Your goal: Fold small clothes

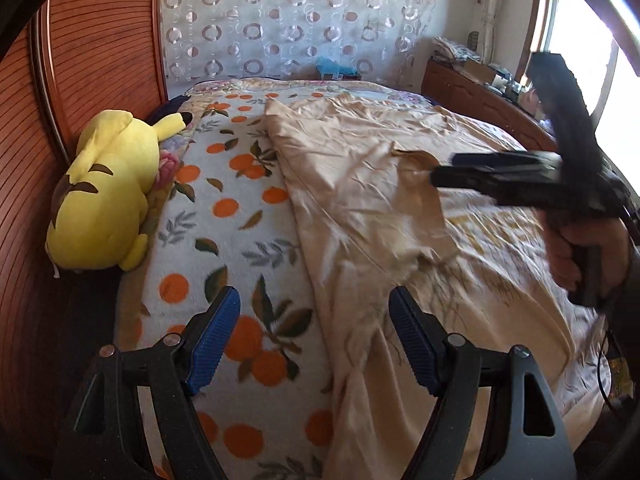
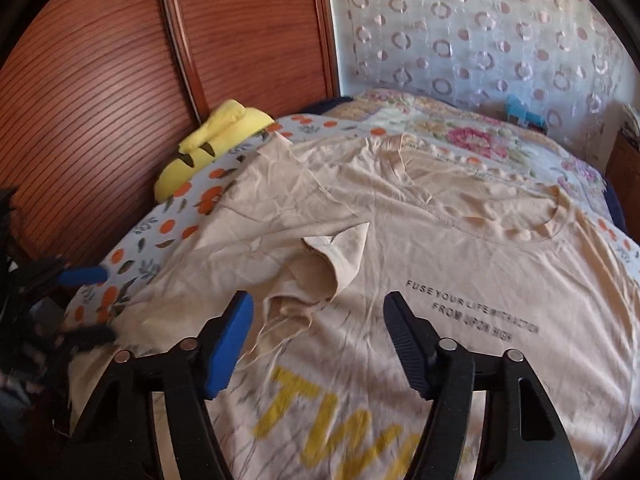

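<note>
a: wooden headboard (image 1: 100,60) on the far left, then the bed, its orange-print blanket (image 1: 240,208) running along that side.

b: and the shirt?

a: beige tee (image 2: 460,248) lies flat over the blanket, print up, neck toward the curtain (image 2: 480,32). one sleeve (image 2: 332,260) is folded in onto the chest.

b: anything beside it?

a: yellow plush (image 1: 104,196) against the headboard, clear of the tee.

b: claws?

a: left gripper (image 1: 314,344) is spread wide over the tee's edge, nothing between the pads. right gripper (image 2: 318,344) hangs over the chest, jaws apart and empty. a hand (image 1: 584,256) grips its handle.
</note>
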The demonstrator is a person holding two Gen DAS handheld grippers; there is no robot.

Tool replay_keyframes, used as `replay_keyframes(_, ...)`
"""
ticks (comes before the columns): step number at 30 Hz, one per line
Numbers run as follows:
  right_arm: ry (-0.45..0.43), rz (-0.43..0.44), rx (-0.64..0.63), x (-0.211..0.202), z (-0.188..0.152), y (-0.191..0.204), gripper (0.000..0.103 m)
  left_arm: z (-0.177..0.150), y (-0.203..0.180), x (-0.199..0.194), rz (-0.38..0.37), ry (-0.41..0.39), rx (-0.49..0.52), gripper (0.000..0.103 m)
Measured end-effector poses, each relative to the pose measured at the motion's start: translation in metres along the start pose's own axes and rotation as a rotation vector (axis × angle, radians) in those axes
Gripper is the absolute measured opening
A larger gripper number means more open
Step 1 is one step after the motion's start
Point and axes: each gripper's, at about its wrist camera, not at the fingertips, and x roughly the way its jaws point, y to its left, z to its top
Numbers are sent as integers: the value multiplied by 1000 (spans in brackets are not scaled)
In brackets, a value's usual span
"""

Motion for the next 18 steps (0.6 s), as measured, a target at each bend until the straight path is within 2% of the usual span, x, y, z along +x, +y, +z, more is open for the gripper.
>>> replay_keyframes(1, 16, -4, 6, 9, 4, -1, 60, -2, -3, 0, -5, 2, 9, 77)
replay_keyframes(2, 34, -6, 13, 17, 8, -3, 50, -4, -5, 0, -7, 5, 18, 77)
replay_keyframes(3, 51, -2, 22, 24, 11, -5, 33, -5, -8, 2, -2, 10, 29, 77)
replay_keyframes(4, 49, 3, 26, 26, 15, -6, 25, -6, -9, 4, 19, 15, 43, 77)
replay_keyframes(5, 42, 15, 32, 25, 19, -8, 12, -7, -10, 6, 50, 19, 56, 77)
replay_keyframes(6, 24, 21, 40, 19, 24, -10, 7, -8, -10, 8, 87, 22, 68, 77)
replay_keyframes(7, -6, 13, 49, 10, 29, -12, 7, -10, -8, 9, 118, 26, 73, 78)
replay_keyframes(10, -65, -46, 73, -16, 33, -17, 7, -12, -1, 8, 101, 25, 39, 78)
replay_keyframes(18, -66, -97, 44, -37, 5, -21, 7, -14, 11, 1, 182, 5, 38, 78)
